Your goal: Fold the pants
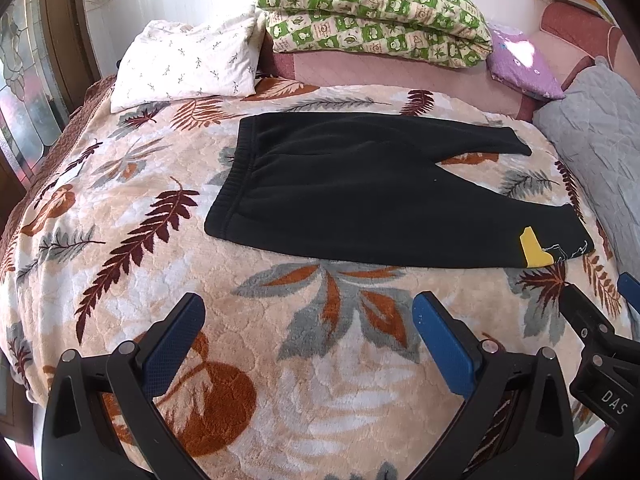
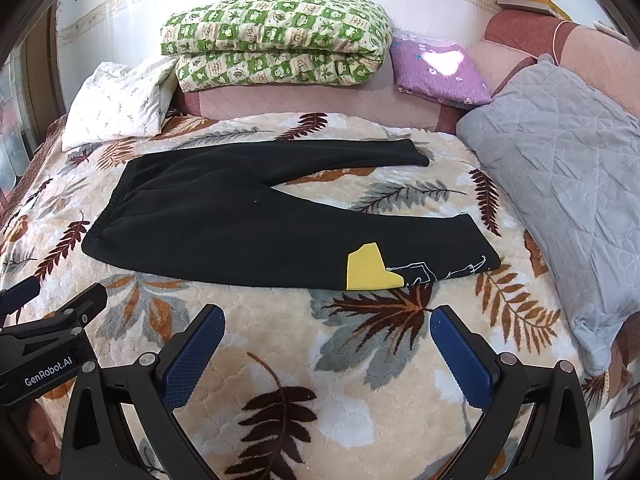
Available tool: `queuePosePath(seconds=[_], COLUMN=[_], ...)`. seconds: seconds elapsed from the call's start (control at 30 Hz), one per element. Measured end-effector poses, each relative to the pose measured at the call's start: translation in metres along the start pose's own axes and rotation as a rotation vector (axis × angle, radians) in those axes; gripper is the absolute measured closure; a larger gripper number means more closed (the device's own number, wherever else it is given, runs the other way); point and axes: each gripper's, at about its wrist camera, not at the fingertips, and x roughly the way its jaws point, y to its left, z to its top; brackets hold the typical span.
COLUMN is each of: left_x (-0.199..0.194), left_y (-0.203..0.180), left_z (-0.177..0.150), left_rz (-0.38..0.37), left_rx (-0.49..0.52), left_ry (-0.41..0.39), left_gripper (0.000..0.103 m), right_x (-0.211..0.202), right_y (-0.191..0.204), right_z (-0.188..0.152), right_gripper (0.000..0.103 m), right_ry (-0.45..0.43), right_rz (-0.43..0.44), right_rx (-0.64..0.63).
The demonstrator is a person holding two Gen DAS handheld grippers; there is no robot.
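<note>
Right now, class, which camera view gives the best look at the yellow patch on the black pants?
The right wrist view: the yellow patch sits large and near the frame's middle, on the near leg of the black pants. The left wrist view shows the same patch smaller, squeezed toward the right edge.

Bed covered by leaf-print blanket (image 2: 320,360). Black pants (image 2: 248,224) lie flat on it, legs spread apart. White pillow (image 2: 120,104) at far left, grey quilted pillow (image 2: 568,200) along right edge.

Black pants (image 2: 248,220) flat on blanket (image 2: 340,380) — right tongs (image 2: 326,330) spread, empty.
</note>
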Motion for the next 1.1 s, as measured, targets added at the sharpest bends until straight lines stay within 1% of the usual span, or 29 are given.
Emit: queuePosePath(seconds=[0.5,1.1], left_x=[0.007,0.016], left_y=[-0.004,-0.008], left_z=[0.004,0.007], left_rz=[0.0,0.0], left_rx=[0.004,0.011], left_ry=[0.01,0.021], left_gripper=[0.0,0.0], right_x=[0.01,0.018], right_y=[-0.006,-0.014], right_z=[0.001,0.005], right_gripper=[0.0,0.0], right_ry=[0.016,0.022], right_rz=[0.021,0.022], right_rx=[0.015,0.03])
